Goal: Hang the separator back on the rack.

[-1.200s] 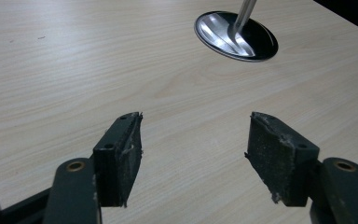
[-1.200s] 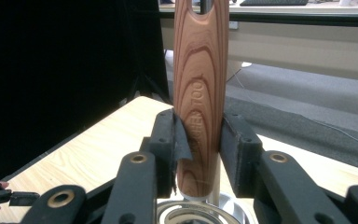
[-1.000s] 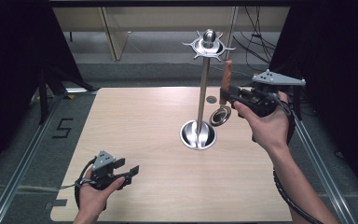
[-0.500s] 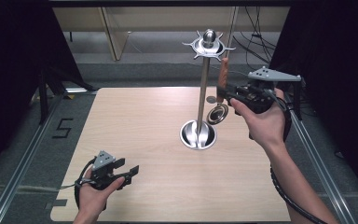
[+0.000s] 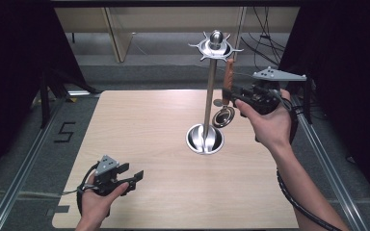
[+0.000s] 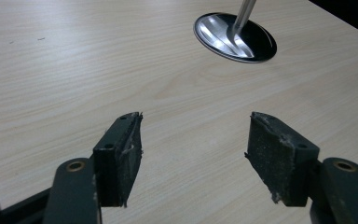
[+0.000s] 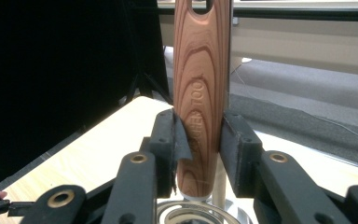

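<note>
High view: the right gripper [image 5: 234, 97] is pinching a wooden handle [image 5: 228, 79] upright beside the stand [image 5: 210, 103], its 2 jaws pressing the wood. The left gripper [image 5: 134, 175] is resting near the table [image 5: 139, 125] edge, jaws gaping.

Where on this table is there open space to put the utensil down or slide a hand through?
The table is bare left of the stand's base, from the far edge down to the left gripper. The near right corner is bare too. It's crowded between the stand's pole and the right gripper, where the wooden-handled utensil hangs.
</note>
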